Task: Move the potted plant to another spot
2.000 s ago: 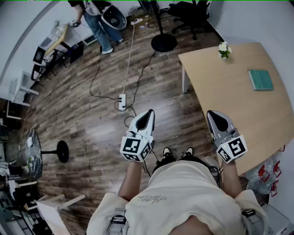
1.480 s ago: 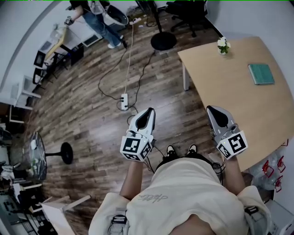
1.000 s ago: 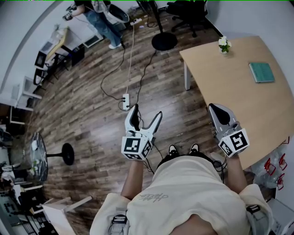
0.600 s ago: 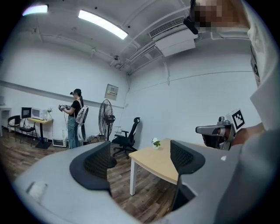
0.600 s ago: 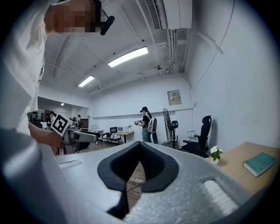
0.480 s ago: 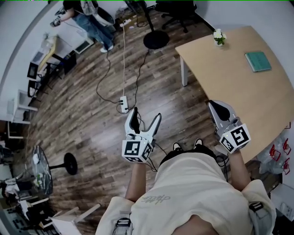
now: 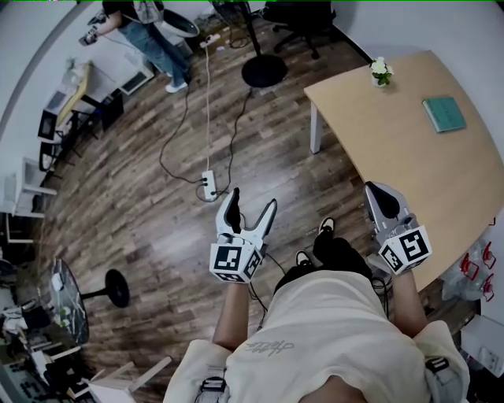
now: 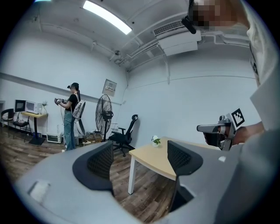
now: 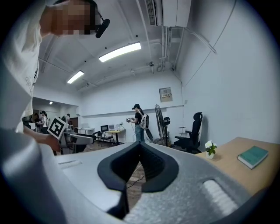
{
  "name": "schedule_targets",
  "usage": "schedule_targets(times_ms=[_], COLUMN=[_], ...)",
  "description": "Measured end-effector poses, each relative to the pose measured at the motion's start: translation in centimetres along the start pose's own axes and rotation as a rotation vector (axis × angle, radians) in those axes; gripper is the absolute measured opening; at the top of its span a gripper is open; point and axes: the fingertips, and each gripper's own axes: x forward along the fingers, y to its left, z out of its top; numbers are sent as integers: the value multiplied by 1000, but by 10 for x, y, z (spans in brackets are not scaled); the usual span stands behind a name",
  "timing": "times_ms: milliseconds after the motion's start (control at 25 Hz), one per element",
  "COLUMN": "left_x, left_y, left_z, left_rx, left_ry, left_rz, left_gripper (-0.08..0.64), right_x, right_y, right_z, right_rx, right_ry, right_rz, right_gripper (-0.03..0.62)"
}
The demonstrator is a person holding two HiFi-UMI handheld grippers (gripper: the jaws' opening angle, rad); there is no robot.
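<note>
The potted plant (image 7: 380,71), white flowers in a small white pot, stands at the far corner of the light wood table (image 7: 394,149). It shows small in the left gripper view (image 8: 155,141) and the right gripper view (image 9: 210,148). Both grippers hang in the air over the wooden floor, well short of the plant. My left gripper (image 7: 253,199) is open; its jaws have just been closing a little, with nothing between them (image 8: 140,157). At the table's near edge, my right gripper (image 7: 376,190) is shut and empty (image 9: 140,146).
A green book (image 7: 443,112) lies on the table right of the plant. A power strip (image 7: 209,185) with cables lies on the floor ahead. A round stand base (image 7: 264,71), an office chair (image 7: 303,16) and another person (image 7: 150,35) are farther back.
The left gripper's jaws went from shut to wide apart. The view has shifted, and both grippers sit a little lower in the picture. The plant has stayed in place.
</note>
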Motion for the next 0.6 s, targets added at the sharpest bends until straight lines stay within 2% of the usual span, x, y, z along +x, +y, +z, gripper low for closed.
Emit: schedule_targets(times_ms=[240,600], left_x=[48,130], left_y=[16,38], left_z=[1,47], left_rx=[35,123], left_ry=[35,34], left_rz=[42,66], left_gripper=[416,416], right_x=[45,131], right_y=[-41,-105], right_z=[-11,15], right_rx=[29,44], right_ry=[8,-65], right_rz=[28,101], right_gripper=[3,3])
